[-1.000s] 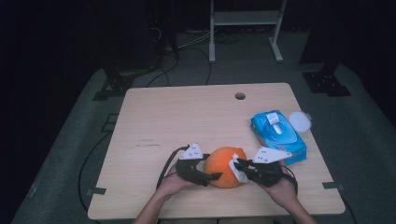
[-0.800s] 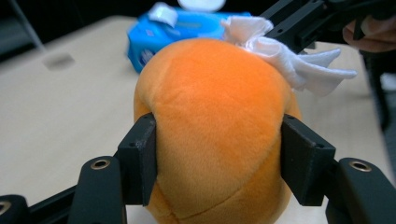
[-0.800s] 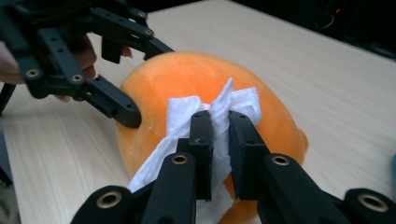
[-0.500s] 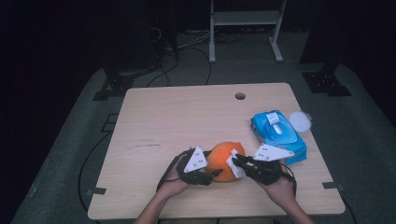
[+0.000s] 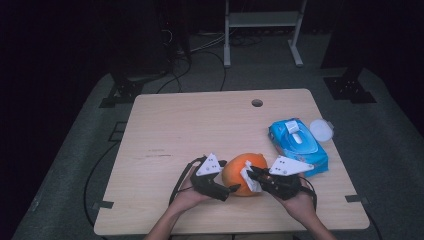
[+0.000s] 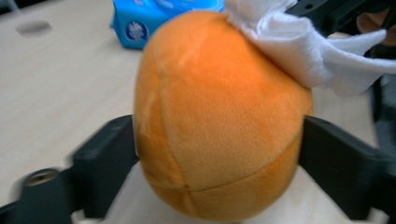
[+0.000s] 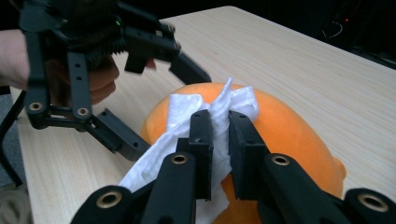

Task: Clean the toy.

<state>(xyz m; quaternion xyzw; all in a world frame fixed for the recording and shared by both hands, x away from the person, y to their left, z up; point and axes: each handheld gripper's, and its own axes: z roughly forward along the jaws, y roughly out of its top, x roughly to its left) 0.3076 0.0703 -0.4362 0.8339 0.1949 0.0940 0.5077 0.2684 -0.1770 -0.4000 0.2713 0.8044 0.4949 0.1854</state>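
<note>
Clearly the plush ball (image 6: 219, 116), at the tabletop's (image 5: 200, 125) near edge, is soft and light, best cradled at its sides by the left gripper's (image 5: 226, 189) just-widened jaws, while the right gripper (image 7: 219, 135) pinches a limp wipe (image 7: 187, 126) against it.

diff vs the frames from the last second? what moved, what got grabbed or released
Left gripper: its jaws have just been opening, the orange plush ball between them, flanked by both. It tilted up half a second ago and has settled back. Unchanged: right gripper shut on the white wipe against the ball; blue wipe pack and white lid in place.
</note>
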